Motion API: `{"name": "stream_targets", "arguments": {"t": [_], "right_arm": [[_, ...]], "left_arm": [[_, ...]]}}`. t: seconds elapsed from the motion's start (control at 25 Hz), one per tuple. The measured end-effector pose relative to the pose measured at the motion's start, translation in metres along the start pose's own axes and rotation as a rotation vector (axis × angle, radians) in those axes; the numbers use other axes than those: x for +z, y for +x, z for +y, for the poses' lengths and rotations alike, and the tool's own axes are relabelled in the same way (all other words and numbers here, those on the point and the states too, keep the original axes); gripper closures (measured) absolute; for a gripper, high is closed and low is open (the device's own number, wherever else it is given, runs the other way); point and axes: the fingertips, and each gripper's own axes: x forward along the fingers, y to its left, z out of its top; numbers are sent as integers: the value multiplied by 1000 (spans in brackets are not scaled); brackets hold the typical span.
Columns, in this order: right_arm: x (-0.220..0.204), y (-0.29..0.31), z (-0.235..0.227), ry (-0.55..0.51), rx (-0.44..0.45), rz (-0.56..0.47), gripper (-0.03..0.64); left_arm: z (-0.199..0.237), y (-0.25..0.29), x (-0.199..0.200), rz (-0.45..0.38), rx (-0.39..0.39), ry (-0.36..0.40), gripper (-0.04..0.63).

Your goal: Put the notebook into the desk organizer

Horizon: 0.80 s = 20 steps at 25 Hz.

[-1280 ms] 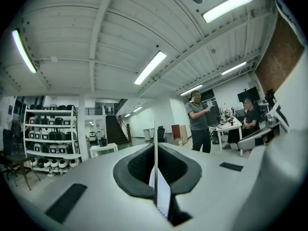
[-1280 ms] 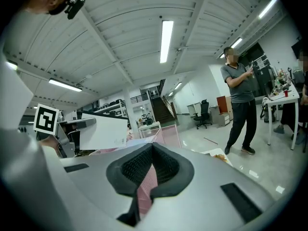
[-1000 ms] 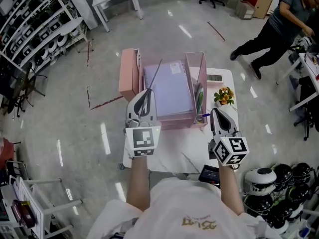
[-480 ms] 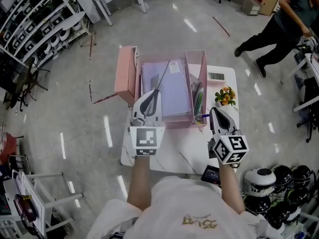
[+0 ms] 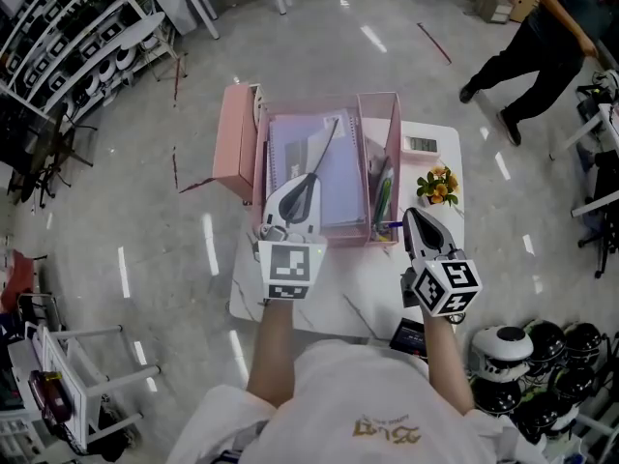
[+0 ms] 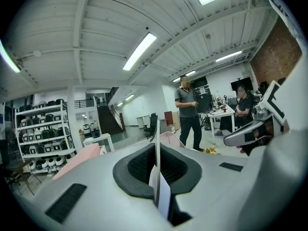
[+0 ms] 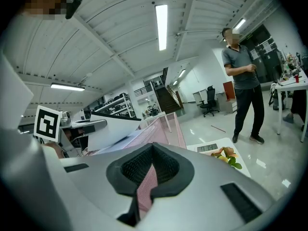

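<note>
The notebook lies flat in the organizer's wide bay, at the counter's far edge. The left gripper is pinched shut on its thin cover, raised edge-on (or a leaf, hard to say). The right gripper looks clamped on the organizer's near wall. The notebook is light, I'd guess, but floppy; one sheet could tear, so the stiffer spiral edge looks safer.

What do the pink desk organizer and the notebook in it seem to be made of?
Desk organizer: probably metal mesh with a matte pink coating; the right gripper view shows a fine grid in its wall.
Notebook: paper, with a smooth lavender cover, maybe plastic or card; its lifted sheet looks thin edge-on in the left gripper view.
</note>
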Motion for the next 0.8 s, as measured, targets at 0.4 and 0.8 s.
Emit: {"name": "stream_targets", "arguments": {"t": [0.4, 0.8], "right_arm": [[-9, 6, -18, 22, -4, 29, 607], [-12, 8, -28, 35, -7, 42, 607]], "left_arm": [[-16, 29, -24, 92, -43, 38, 558], [-27, 43, -37, 162, -117, -6, 532]]}}
